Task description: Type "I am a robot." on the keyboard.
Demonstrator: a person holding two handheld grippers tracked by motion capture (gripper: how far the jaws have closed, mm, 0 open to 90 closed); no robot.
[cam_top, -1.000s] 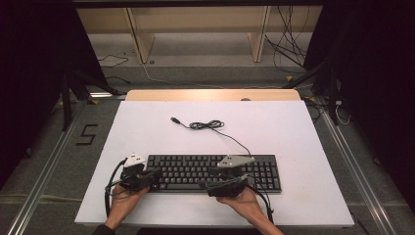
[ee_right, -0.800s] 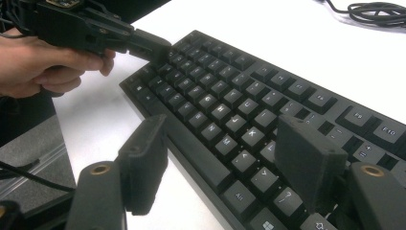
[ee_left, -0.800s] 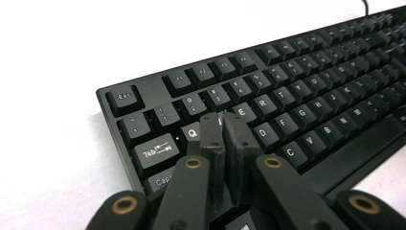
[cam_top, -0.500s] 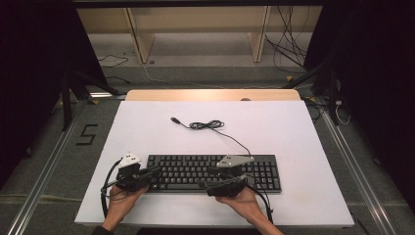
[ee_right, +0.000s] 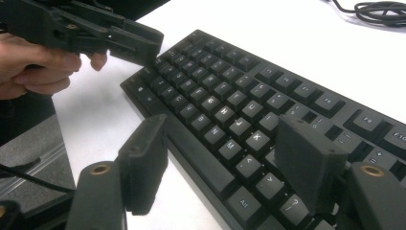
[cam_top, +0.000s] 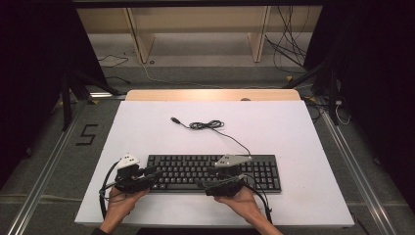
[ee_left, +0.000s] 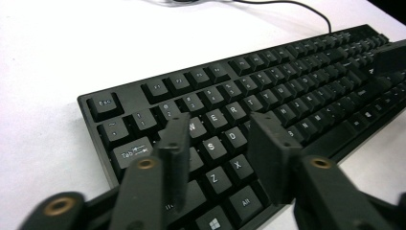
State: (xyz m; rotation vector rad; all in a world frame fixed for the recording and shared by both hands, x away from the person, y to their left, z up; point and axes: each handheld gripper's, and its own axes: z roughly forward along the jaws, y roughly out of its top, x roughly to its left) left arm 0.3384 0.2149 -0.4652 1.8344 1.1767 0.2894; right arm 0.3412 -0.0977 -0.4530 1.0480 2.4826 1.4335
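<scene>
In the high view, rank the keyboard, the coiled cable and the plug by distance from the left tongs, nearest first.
1. Keyboard: directly under the left tongs, at its left end.
2. Coiled cable: farther up the table, mid-table.
3. Plug: just left of the coil; nearly level with it, a close call.

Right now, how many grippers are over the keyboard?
2: the left gripper over the left end of the keyboard, the right gripper over its middle, both with jaws apart.

black keyboard (cam_top: 215, 172) with white lettering lies on a white table (cam_top: 293, 132).
</scene>
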